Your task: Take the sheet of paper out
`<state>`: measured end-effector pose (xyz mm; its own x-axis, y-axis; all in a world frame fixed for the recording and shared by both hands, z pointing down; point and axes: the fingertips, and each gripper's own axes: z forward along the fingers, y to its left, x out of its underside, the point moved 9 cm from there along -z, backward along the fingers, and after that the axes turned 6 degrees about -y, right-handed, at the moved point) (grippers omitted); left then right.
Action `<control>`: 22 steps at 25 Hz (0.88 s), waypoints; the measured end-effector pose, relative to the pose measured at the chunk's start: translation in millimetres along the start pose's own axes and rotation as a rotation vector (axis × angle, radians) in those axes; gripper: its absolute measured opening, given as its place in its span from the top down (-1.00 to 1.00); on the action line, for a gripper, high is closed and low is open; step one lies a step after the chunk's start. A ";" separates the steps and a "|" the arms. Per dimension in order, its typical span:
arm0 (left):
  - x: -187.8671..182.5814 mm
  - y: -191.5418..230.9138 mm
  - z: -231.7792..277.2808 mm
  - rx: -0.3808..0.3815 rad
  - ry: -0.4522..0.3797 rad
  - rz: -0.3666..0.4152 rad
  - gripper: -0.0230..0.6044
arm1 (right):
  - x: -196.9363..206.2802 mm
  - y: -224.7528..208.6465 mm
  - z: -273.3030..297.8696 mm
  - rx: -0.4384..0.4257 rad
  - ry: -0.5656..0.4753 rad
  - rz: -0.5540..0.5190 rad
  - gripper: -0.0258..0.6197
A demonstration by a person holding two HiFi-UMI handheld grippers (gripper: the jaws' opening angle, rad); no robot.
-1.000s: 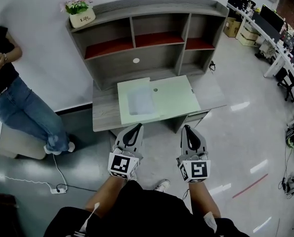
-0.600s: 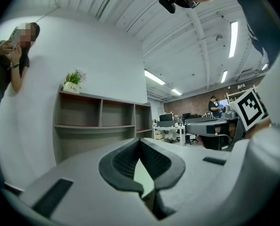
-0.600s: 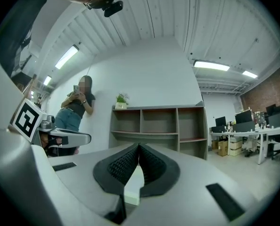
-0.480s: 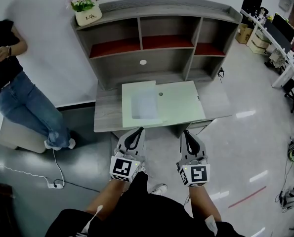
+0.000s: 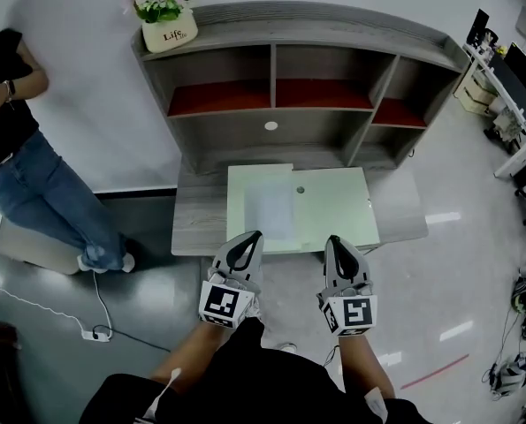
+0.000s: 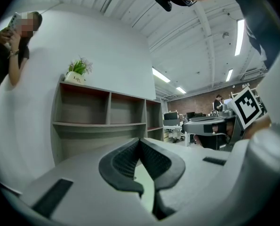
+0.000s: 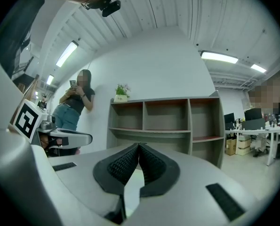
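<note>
A pale green folder [image 5: 329, 210] lies flat on the grey desk [image 5: 201, 223], near its front edge. A whitish sheet of paper [image 5: 270, 210] shows in the folder's left half. My left gripper [image 5: 252, 235] is shut and empty, its tips just short of the desk's front edge, below the sheet. My right gripper [image 5: 331, 239] is also shut and empty, level with the left one, in front of the folder's right half. The left gripper [image 6: 140, 139] points level toward the shelves, and the right gripper [image 7: 139, 145] does the same, each with its jaws closed together.
A grey hutch [image 5: 280, 78] with open, red-lined shelves stands on the back of the desk, a flower pot [image 5: 165, 23] on its top left. A person [image 5: 19, 166] stands by the wall at left. A cable and power strip [image 5: 90, 334] lie on the floor. Office desks [image 5: 510, 78] stand far right.
Both grippers have moved forward together toward the desk, and their tips now come up to its front edge. Their jaws have stayed shut. The folder and sheet have not moved.
</note>
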<state>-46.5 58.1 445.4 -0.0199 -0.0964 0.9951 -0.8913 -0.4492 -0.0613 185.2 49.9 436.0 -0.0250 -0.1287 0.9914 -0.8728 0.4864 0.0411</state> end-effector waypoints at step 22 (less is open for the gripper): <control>8.5 133.8 56.7 -0.018 -0.023 -0.040 0.91 | 6.5 28.3 148.6 -0.050 0.023 -0.038 0.85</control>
<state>-140.2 -53.1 441.3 0.0263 -0.0994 0.9947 -0.8992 -0.4371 -0.0199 87.9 -65.6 425.2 0.0190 -0.1283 0.9915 -0.8475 0.5241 0.0841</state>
